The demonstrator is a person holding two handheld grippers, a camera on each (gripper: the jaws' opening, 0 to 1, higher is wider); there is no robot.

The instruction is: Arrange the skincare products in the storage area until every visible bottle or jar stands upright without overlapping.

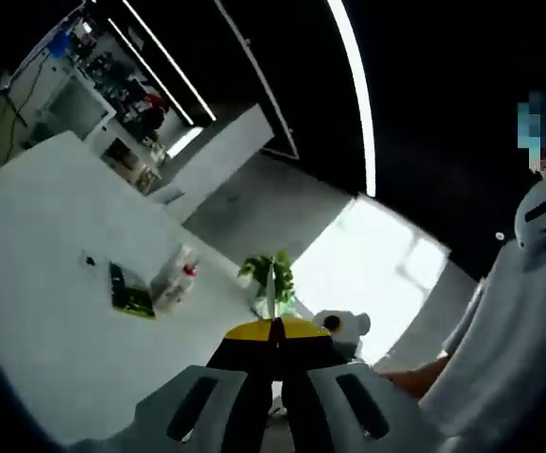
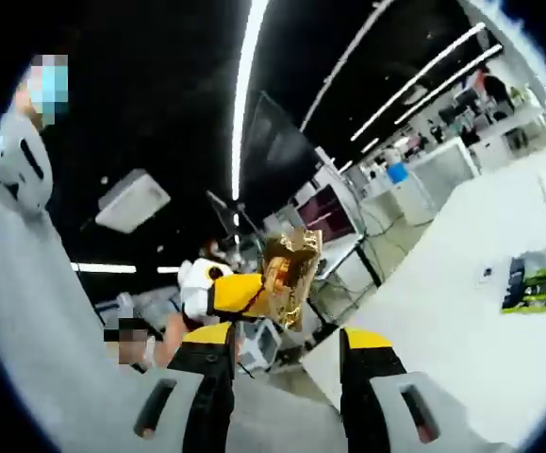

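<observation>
I am looking at a white desk (image 1: 46,245) carrying a clear storage box (image 1: 173,276). My left claw (image 1: 274,332), well away from that box, is pinching a gold sachet (image 2: 291,274); right claw (image 2: 287,344) is released. Thin foil risks slipping.

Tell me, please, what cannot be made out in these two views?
- Left gripper view: the gold foil item held in the left gripper is seen edge-on, a mere sliver.
- Right gripper view: the same item is blurred and crinkled, with no label readable.
- Clear container on the table: contents too small in the left gripper view, cut by the edge in the right gripper view.
- Green packet: too small to identify.
</observation>
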